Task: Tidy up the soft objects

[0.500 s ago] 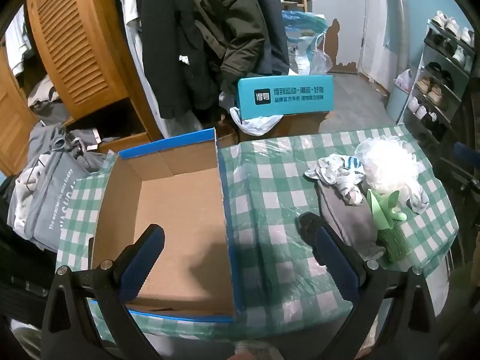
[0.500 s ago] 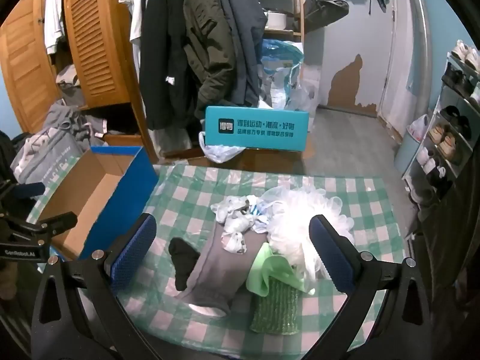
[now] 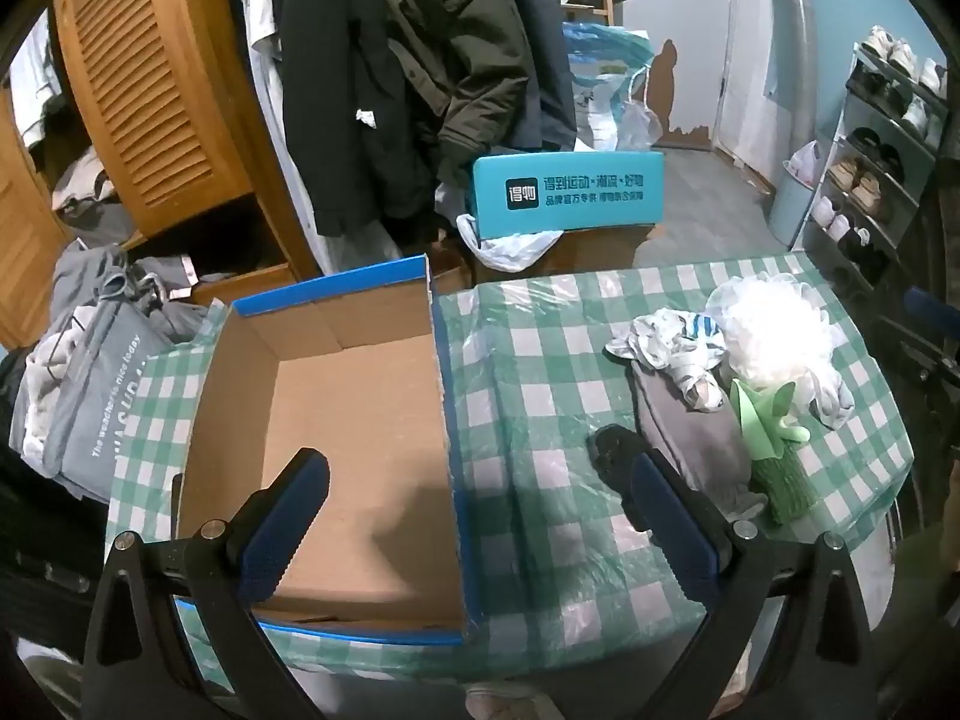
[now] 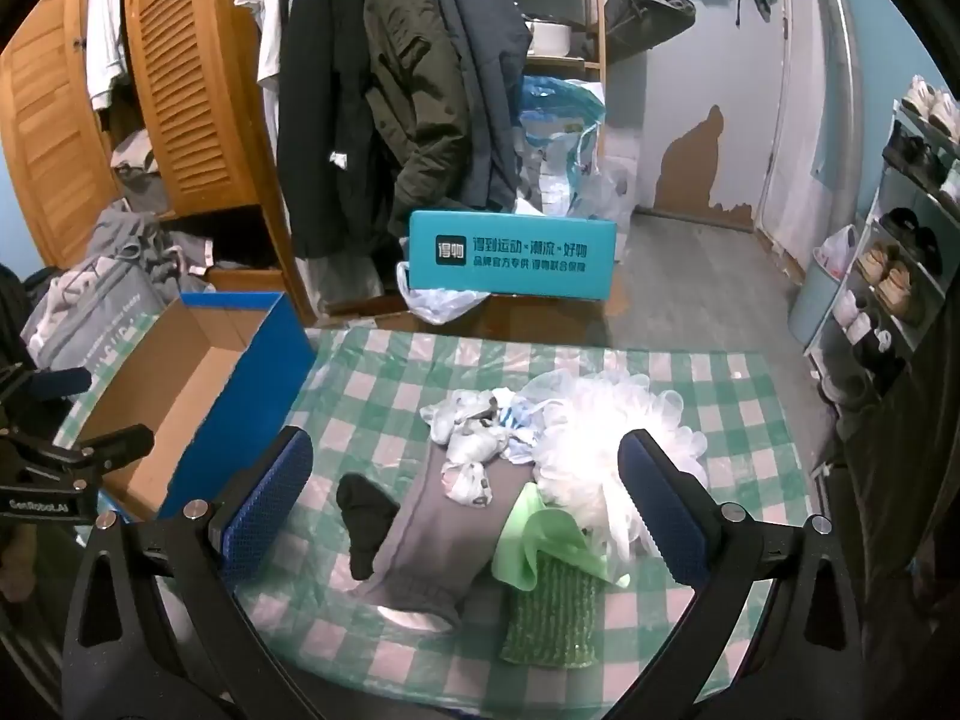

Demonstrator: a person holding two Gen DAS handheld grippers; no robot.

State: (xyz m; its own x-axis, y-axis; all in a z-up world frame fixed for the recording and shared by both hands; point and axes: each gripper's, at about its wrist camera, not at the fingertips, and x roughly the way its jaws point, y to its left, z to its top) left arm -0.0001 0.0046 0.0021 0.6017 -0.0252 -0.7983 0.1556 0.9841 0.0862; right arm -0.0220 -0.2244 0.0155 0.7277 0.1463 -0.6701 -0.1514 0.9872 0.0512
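Note:
An empty blue cardboard box (image 3: 336, 420) stands open on the left of the checked table (image 3: 540, 372); it also shows in the right wrist view (image 4: 198, 396). A pile of soft things lies on the right: a white mesh sponge (image 4: 600, 432), patterned socks (image 4: 474, 438), a grey garment (image 4: 432, 540), a black sock (image 4: 363, 516), a green cloth (image 4: 540, 540) and a green knitted piece (image 4: 552, 618). My left gripper (image 3: 474, 516) is open and empty over the box's right wall. My right gripper (image 4: 465, 501) is open and empty above the pile.
A teal carton (image 4: 513, 255) stands beyond the table's far edge. Coats (image 4: 384, 90) hang behind it beside a wooden wardrobe (image 4: 174, 90). A shoe rack (image 4: 906, 228) lines the right wall. Grey bags and clothes (image 3: 90, 372) lie left of the box.
Both grippers have shifted only slightly; the view is nearly the same. Nothing was taken hold of or moved on the table.

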